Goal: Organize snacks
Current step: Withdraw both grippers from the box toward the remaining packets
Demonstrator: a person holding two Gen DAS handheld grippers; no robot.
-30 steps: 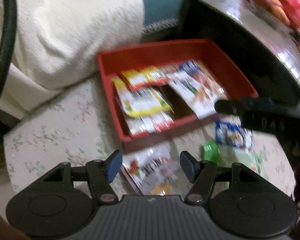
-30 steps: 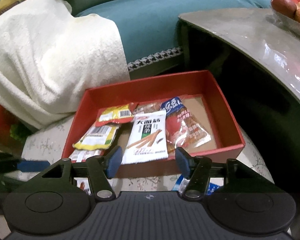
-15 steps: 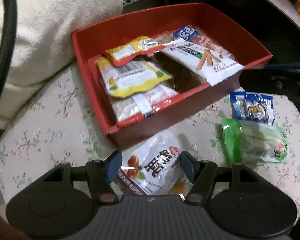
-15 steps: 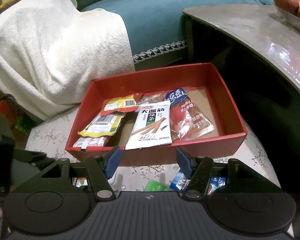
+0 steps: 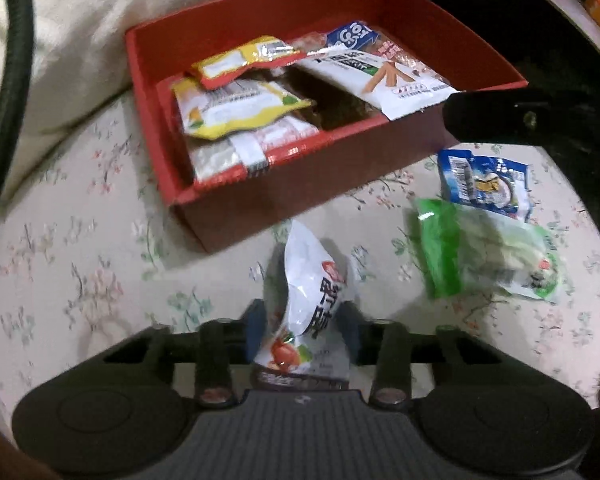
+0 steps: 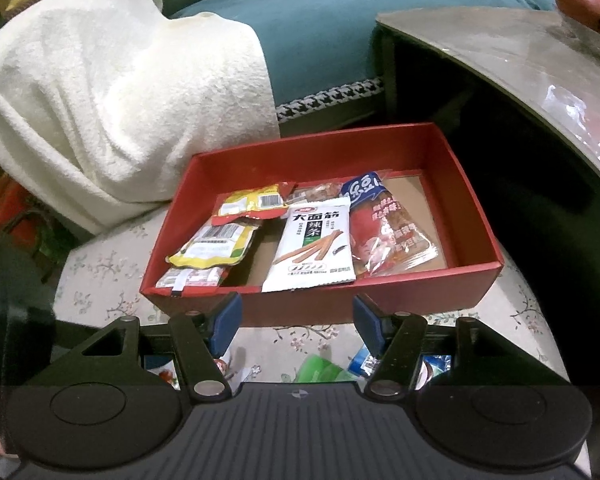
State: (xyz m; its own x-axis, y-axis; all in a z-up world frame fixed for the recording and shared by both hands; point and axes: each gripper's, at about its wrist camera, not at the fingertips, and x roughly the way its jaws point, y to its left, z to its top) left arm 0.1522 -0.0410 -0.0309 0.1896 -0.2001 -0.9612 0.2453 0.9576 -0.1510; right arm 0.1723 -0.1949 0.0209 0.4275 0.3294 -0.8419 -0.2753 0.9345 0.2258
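A red box (image 5: pixel 268 204) sits on a floral cushion (image 5: pixel 80 240) and holds several snack packets. My left gripper (image 5: pixel 304 326) is shut on a white snack packet (image 5: pixel 312 292) in front of the box, its sides creased up between the blue pads. A green packet (image 5: pixel 484 256) and a blue packet (image 5: pixel 484 180) lie on the cushion to the right. My right gripper (image 6: pixel 296 322) is open and empty, above the cushion just before the red box (image 6: pixel 440 296). The white stick-snack packet (image 6: pixel 312 248) lies in the box's middle.
A cream blanket (image 6: pixel 112 92) lies behind the box on a teal sofa (image 6: pixel 320 28). A dark glass-topped table (image 6: pixel 520 60) with fruit stands to the right. The right gripper's black body (image 5: pixel 520 116) shows at the box's right corner in the left wrist view.
My left gripper came down over the white packet and shut on it, bunching it up. My right gripper stayed open and drew back slightly from the box.
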